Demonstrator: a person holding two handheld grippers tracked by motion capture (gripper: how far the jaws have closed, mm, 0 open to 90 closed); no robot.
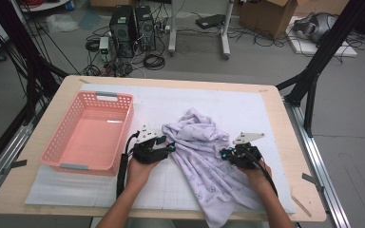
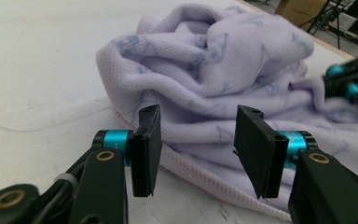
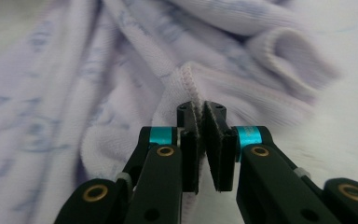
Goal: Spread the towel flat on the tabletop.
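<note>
The right tool (image 3: 200,140) pinches the lilac cloth's (image 1: 204,152) stitched hem; the left tool (image 2: 200,144) stands spread at its near edge — bare surface (image 1: 247,109) beyond.

the lilac cloth (image 1: 204,156) runs off the bottom edge; its folds blur around the right gripper (image 3: 200,140).

Grey floor (image 1: 266,66) is strewn with cables; computer towers (image 1: 133,31) and cardboard box (image 1: 266,16) are seen beyond the surface's (image 1: 275,102) far edge.

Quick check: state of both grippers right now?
Left gripper: open, hem of the lilac cloth lying between its jaws.
Right gripper: shut on the cloth's stitched edge.
</note>
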